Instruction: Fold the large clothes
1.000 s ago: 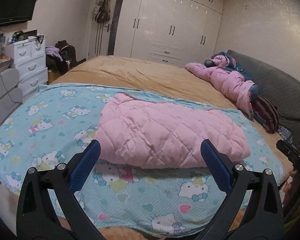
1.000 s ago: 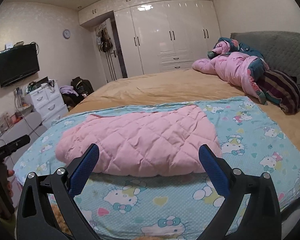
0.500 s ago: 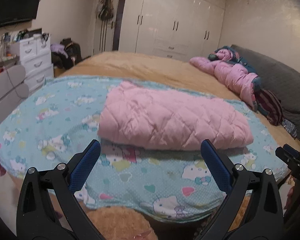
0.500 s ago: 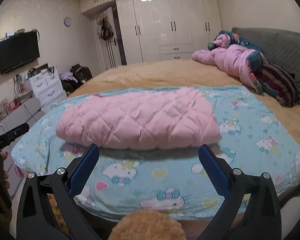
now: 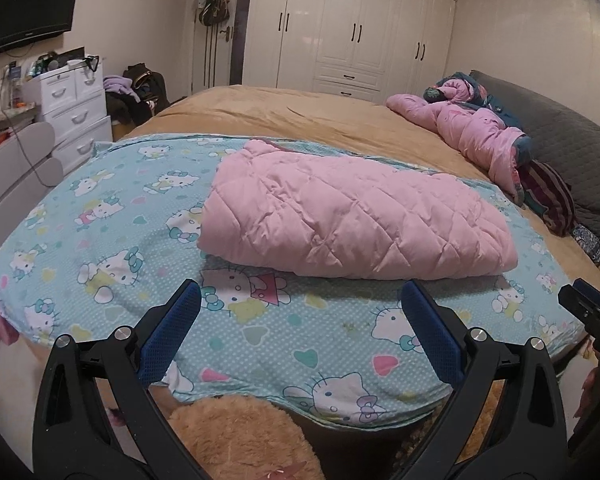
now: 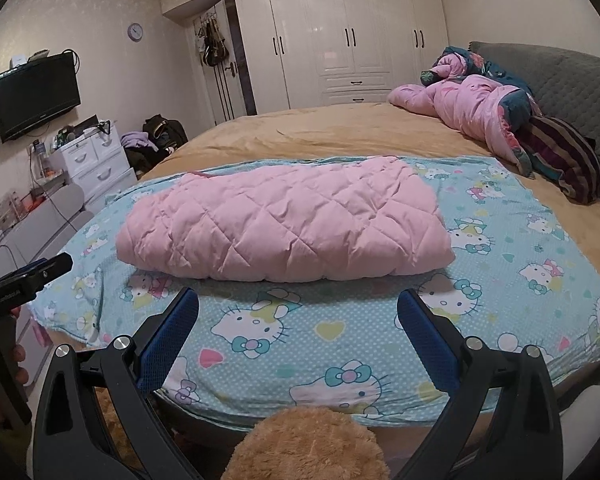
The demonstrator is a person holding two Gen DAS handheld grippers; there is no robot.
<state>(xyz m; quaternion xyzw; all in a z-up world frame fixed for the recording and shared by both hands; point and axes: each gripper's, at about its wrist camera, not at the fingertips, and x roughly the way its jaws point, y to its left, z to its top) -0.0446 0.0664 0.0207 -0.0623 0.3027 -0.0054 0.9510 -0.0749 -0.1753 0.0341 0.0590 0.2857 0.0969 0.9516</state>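
Observation:
A pink quilted jacket (image 5: 352, 216) (image 6: 288, 224) lies folded into a thick rectangle on a light blue cartoon-cat sheet (image 5: 112, 232) (image 6: 520, 248) spread over the near part of the bed. My left gripper (image 5: 300, 308) hangs open in front of the bed edge, short of the jacket, with nothing between its blue pads. My right gripper (image 6: 298, 306) is likewise open and empty, held back from the jacket's near fold. Each gripper shows at the side edge of the other's view.
A tan bedspread (image 5: 284, 116) covers the far bed. A crumpled pink quilt (image 6: 472, 112) and a striped cloth (image 6: 560, 152) lie by the grey headboard (image 6: 564, 76). White drawers (image 5: 76, 112) stand left, wardrobes (image 6: 352, 36) behind. A brown plush toy (image 6: 308, 444) sits below the bed edge.
Both grippers have drawn back from the folded jacket toward the bed's near edge and a little lower, so the plush toy has come into view. Both stayed open; the jacket has not moved.

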